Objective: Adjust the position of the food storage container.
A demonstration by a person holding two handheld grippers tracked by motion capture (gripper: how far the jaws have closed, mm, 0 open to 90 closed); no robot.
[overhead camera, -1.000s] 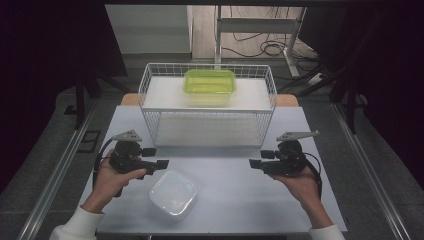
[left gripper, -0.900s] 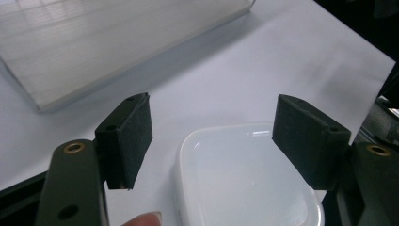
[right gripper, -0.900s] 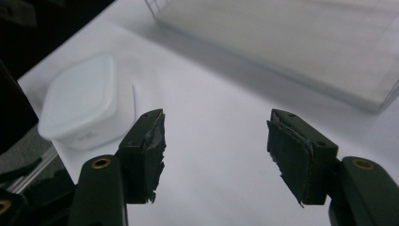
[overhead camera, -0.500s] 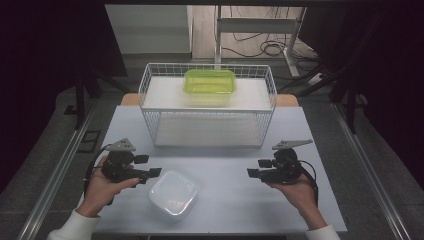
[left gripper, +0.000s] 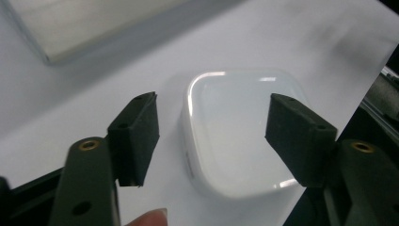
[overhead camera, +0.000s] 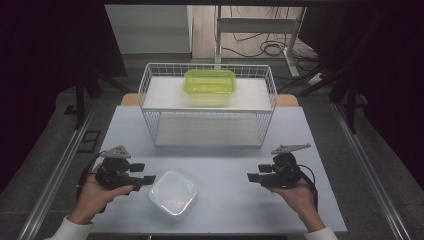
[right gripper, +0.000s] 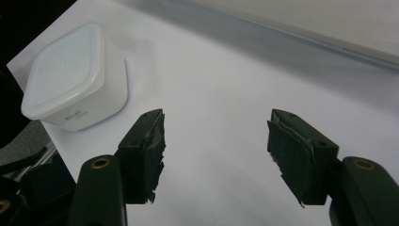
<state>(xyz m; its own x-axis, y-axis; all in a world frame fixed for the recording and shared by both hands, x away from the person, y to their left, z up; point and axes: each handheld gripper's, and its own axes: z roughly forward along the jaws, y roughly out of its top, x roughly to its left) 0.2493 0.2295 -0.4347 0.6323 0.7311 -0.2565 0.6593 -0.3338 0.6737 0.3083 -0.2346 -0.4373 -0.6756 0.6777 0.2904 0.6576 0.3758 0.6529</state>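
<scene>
Nearest, the left hand-held gripper (overhead camera: 148,179) sits just beside the white lidded container (overhead camera: 173,193) on the table (overhead camera: 225,210), jaws spread wide and empty, apparently lining up to grasp it. Opposite, the right hand-held gripper (overhead camera: 252,177) hangs equally wide, empty. Farther back, a green container (overhead camera: 210,81) tops the wire rack (overhead camera: 150,125).

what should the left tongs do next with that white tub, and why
Probably ease the left tongs forward and a little lower so the jaws straddle the white tub, then close. The jaws stand open with the tub framed between them but not yet touched, and in the high view they sit just beside its edge. The right tongs are open and farther away.
</scene>
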